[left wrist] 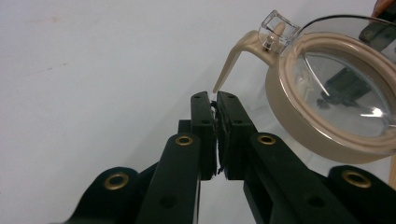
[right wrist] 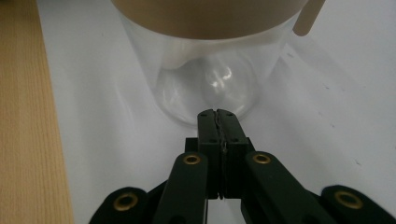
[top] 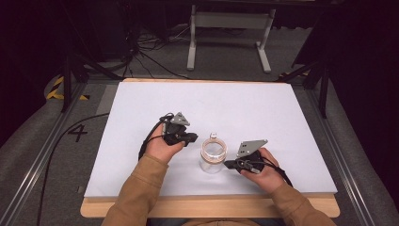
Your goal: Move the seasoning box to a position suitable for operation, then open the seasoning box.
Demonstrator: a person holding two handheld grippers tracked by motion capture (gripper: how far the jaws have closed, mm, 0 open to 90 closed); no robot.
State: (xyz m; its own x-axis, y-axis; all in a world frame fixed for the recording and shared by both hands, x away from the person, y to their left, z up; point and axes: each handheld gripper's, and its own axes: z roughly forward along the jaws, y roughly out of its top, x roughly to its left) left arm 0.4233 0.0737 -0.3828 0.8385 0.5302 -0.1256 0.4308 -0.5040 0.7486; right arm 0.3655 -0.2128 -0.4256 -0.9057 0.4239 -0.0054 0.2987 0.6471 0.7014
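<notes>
1. Your jar stands upright on the white surface, in its near half and about midway across. It is clear, with a tan collar and a clear hinged lid seated in that collar.
2. A tan latch lever sticks out from the collar on the far side of the jar and slopes down toward your left claw.
3. Your left claw sits just left of the jar, jaws pressed together with nothing between them. The lever's tip ends right at the jaw tips; you cannot tell whether they touch.
4. Your right claw lies low at the jar's right side, jaws also pressed together and empty, tips very near the glass base; contact is unclear.
5. The near edge of the white sheet, with a wooden strip beyond it, runs close under your forearms.
6. Wide bare surface lies beyond the jar and to both sides.
</notes>
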